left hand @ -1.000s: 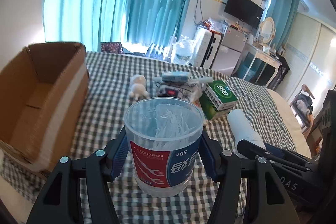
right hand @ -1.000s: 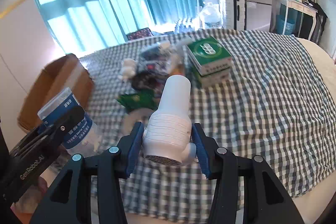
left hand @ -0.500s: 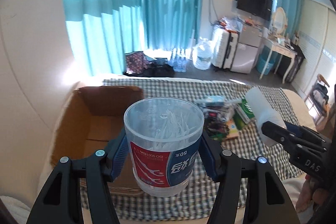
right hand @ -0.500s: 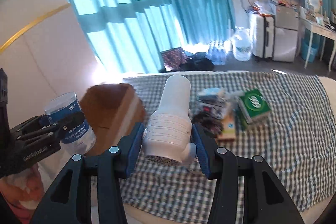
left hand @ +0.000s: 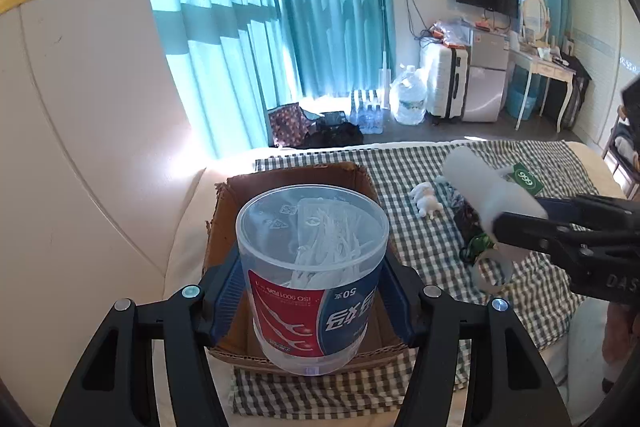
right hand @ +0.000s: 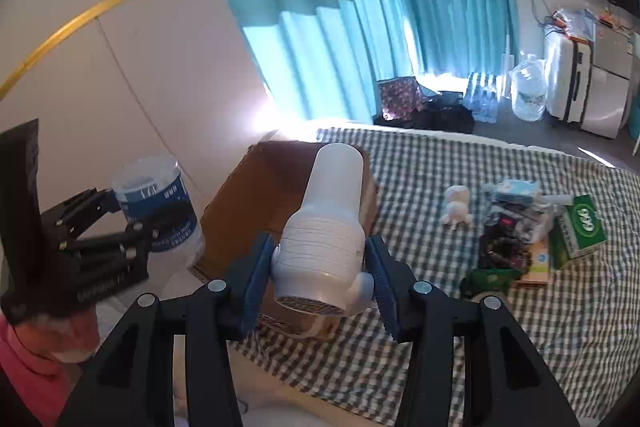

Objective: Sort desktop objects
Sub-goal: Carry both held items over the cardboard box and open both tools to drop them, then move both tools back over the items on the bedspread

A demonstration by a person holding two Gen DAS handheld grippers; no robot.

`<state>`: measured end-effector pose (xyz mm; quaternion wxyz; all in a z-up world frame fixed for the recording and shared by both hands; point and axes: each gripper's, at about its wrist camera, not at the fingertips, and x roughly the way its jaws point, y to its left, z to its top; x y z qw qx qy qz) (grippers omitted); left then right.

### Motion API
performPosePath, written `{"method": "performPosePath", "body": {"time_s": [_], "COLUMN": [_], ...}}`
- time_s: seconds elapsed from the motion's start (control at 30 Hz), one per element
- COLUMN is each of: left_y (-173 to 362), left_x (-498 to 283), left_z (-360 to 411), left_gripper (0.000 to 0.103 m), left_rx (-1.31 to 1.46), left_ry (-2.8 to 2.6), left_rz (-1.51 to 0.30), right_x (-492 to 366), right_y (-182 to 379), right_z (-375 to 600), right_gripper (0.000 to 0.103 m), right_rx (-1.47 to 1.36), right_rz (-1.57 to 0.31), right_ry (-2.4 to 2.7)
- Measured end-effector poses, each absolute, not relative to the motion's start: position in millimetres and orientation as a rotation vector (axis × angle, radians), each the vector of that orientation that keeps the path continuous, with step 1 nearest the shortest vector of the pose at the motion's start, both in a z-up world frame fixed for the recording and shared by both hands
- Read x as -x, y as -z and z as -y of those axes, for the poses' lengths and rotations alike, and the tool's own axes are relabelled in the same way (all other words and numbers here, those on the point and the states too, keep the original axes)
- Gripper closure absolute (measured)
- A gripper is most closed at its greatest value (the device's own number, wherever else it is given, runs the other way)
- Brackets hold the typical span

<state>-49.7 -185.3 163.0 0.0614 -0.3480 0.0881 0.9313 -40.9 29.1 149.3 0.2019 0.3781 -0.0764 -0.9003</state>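
My left gripper is shut on a clear plastic floss-pick jar with a red and blue label, held above the open cardboard box. My right gripper is shut on a white hair dryer, held over the near edge of the same box. The jar also shows in the right wrist view, and the hair dryer shows in the left wrist view.
On the checked cloth lie a small white plush toy, a green box, a pile of dark packets and a clear tape ring. Beyond are curtains, a suitcase and water bottles.
Both grippers have risen and swung left with their loads. The jar now hangs over the cardboard box, and the hair dryer sits over the box's near edge.
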Motion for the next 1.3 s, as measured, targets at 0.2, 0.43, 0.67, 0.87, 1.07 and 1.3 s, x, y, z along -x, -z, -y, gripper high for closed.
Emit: {"method": "performPosePath", "body": {"time_s": [0.2,0.43,0.67,0.87,1.07,1.3], "left_y": [-130.2,-116.0,-100.7,-102.2,-102.2,-98.6], "left_x": [65.7,79.6,90.7,92.0,93.6,89.9], "left_z": [220.7,247.9,260.2,268.8,275.9,253.1], "left_gripper": [0.04,0.04,0.04,0.02,0.004,0.004], "left_rx": [1.162,1.148,1.189,1.152,1.161,1.187], "left_ry": [-2.789,-2.792,-2.774,-2.775,-2.794,-2.765], "left_rz": [-0.116,0.017,0.083,0.175,0.246,0.16], "right_x": [67.2,91.3,101.4,107.4,102.0,84.7], "right_y": [-113.6,-81.8,-72.2,-73.2,-82.3,-82.6], "right_z": [14.4,52.3,63.2,61.3,44.8,-4.8], "right_gripper": [0.055,0.055,0.055,0.052,0.044,0.044], "right_rx": [-1.161,-1.256,-1.286,-1.275,-1.243,-1.244], "right_rz": [0.212,0.16,0.141,0.205,0.267,0.313], "right_ry": [2.453,2.429,2.421,2.414,2.455,2.537]}}
